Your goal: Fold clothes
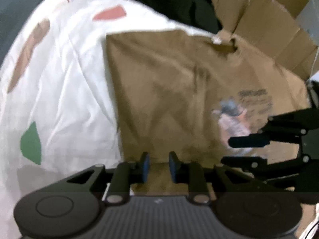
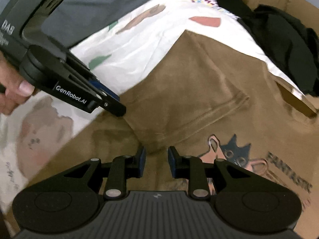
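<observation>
Both claws hang over the brown T-shirt (image 2: pixel 199 83): my left gripper (image 1: pixel 159 166) and right gripper (image 2: pixel 156 164) each show parted blue pads with nothing between them. I see the shirt lying on a white patterned sheet (image 2: pixel 139 45), collar (image 1: pixel 225 43) pointing away from me toward the cardboard box (image 1: pixel 265 22), long axis running from me to it. One sleeve (image 2: pixel 199 117) is folded inward. Dark clothing (image 2: pixel 283 39) sits in the box.
</observation>
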Tool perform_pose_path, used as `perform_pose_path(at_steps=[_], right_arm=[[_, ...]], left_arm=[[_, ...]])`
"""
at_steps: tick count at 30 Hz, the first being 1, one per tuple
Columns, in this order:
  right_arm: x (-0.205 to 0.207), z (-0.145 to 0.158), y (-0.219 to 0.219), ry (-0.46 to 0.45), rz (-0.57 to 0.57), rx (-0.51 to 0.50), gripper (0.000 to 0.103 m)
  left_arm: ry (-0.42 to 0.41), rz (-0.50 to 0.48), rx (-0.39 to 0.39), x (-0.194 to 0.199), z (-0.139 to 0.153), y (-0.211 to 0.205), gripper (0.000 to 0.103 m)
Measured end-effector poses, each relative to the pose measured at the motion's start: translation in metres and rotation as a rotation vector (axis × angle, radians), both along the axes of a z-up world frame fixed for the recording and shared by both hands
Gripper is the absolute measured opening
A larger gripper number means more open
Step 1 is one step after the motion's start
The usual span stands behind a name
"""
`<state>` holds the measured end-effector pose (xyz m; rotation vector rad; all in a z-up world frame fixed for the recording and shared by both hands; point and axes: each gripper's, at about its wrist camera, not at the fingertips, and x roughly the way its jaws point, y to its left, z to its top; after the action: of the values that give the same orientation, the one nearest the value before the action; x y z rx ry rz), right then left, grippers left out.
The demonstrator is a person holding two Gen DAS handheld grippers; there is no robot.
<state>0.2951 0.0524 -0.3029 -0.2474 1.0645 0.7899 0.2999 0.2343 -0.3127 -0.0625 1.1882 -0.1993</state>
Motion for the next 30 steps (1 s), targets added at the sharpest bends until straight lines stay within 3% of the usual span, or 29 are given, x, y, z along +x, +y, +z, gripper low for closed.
perform_pose_path(at_steps=[6,14,20,23,26,30], right_arm=[[-0.017,0.067,-0.018,0.001,-0.055,0.02,0.061],[-0.049,0.14,-0.039,0.048,-0.079,0.016,0.067],[-0.071,0.177,-0.045,0.064,-0.107,0.034,0.075],[-0.09,0.204,-0.057,0.034,-0.039,-0.03,0.078],[-0.101,0.233,-0.084,0.008,-0.156,-0.083,0.091],[-0.107,0.255,-0.11,0.009,-0.202,-0.066,0.091]], left_arm=[[-0.041,0.029,-0.013,-0.013,0.05,-0.008,0.04],[-0.046,0.197,-0.011,-0.04,0.108,-0.002,0.043],[-0.1,0.171,-0.007,-0.056,0.151,-0.006,0.05],[-0.096,0.169,-0.02,-0.059,0.165,-0.013,0.05],[-0.12,0.157,-0.001,-0.063,0.176,-0.027,0.052],[-0.138,0.118,0.0,-0.067,0.187,-0.051,0.055]])
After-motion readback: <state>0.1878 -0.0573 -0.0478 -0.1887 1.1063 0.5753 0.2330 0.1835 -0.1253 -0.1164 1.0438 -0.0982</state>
